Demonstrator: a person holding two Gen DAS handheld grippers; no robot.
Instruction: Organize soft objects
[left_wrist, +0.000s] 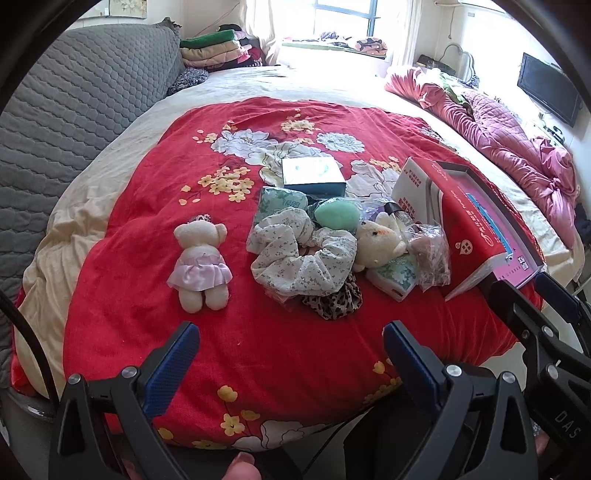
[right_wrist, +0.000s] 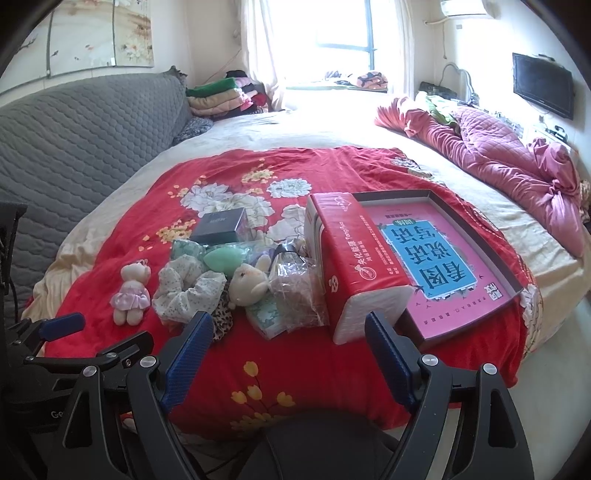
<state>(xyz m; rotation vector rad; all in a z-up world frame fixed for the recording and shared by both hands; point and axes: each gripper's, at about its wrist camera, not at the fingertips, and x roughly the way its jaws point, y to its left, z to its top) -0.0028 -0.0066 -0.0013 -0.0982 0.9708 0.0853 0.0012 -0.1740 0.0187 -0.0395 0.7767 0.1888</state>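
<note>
Soft things heaped on a red floral blanket, both grippers hanging empty above its near edge.

A cream teddy bear (left_wrist: 200, 260) in a pale pink satin skirt lies face down, alone, left of the heap. In the heap a white floral scrunchie (left_wrist: 303, 258) rests on a leopard-print scrunchie (left_wrist: 334, 301); behind them sit a mint-green sponge (left_wrist: 337, 217) and a green tissue pack (left_wrist: 280, 205), and a cream plush rabbit (left_wrist: 376, 243) lies beside a crinkled clear bag (left_wrist: 430, 254). A red paper pack (right_wrist: 354, 269) leans on a dark tray (right_wrist: 476, 236) holding a pink book; a dark box (right_wrist: 221, 225) sits behind. All lie on the red blanket (left_wrist: 258, 343) over the bed. The left gripper (left_wrist: 291, 363) and right gripper (right_wrist: 290, 354) have fingers spread wide, gripping nothing.
</note>
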